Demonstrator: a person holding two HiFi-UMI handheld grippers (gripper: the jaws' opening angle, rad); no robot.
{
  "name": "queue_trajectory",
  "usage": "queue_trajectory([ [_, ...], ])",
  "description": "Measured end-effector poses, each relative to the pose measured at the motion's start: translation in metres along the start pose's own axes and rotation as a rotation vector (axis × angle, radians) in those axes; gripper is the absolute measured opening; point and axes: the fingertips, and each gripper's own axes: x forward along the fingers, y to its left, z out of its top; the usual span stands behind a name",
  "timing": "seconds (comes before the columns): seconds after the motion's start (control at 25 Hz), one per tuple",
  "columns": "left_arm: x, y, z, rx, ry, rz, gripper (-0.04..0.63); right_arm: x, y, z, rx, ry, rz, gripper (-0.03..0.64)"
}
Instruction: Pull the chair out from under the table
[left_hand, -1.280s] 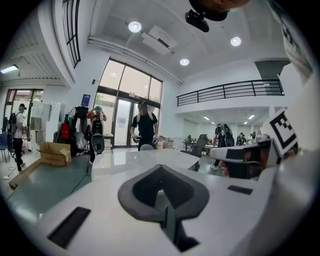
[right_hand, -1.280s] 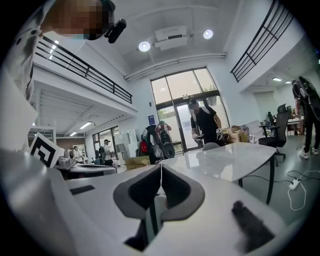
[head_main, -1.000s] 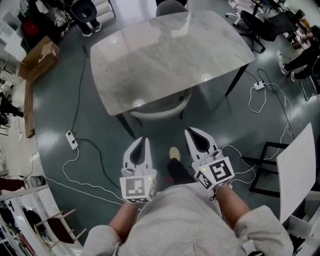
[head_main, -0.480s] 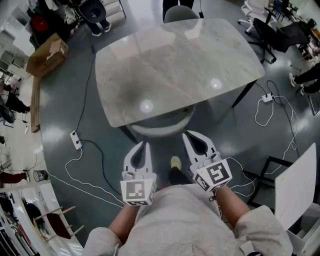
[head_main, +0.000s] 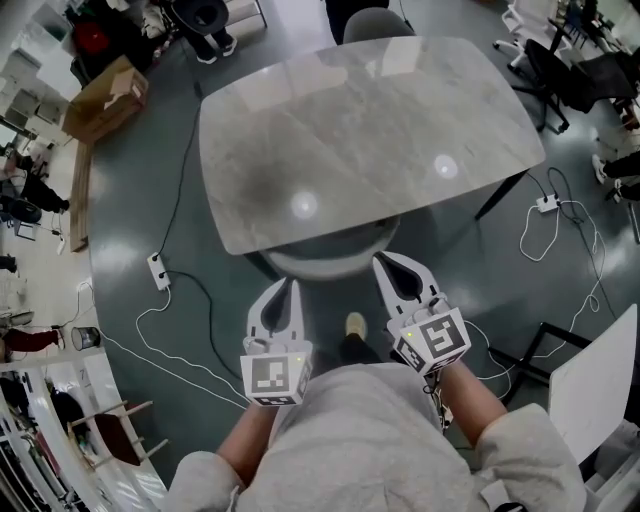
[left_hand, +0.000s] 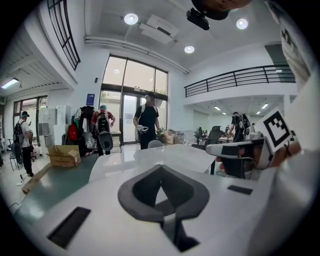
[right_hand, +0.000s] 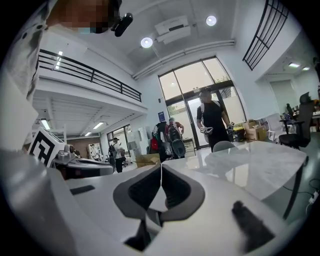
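Left gripper (head_main: 289, 286) and right gripper (head_main: 386, 260) are both pinched shut on nothing, just short of the chair (head_main: 325, 264) tucked under the table (head_main: 360, 130), so I'd open wide, clamp its backrest evenly, then pull straight.

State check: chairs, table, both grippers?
near chair: tucked under the table, not gripped.
table: standing, its near edge over the near chair's seat.
left gripper: jaws shut, empty, apart from the near chair.
right gripper: jaws shut, empty, tip close to the near chair's back.
far chair: pushed in at the table's far edge.
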Motion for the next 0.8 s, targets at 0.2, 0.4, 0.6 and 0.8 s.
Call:
queue_trajectory([
  [0.2, 0.009, 0.005, -0.001, 0.036, 0.005, -0.025, 0.014, 0.007, -0.003, -0.009, -0.01, 0.043, 0.001, 0.025],
  [0.4, 0.026, 0.01, -0.021, 0.102, 0.07, -0.114, 0.015, 0.017, -0.002, -0.02, -0.062, 0.085, 0.006, 0.026],
  [0.6, 0.039, 0.006, -0.048, 0.165, 0.146, -0.262, 0.09, 0.031, 0.005, -0.047, -0.153, 0.209, 0.035, 0.026],
  [0.8, 0.055, -0.001, -0.079, 0.293, 0.243, -0.4, 0.179, 0.037, 0.008, -0.073, -0.189, 0.304, 0.085, 0.058],
])
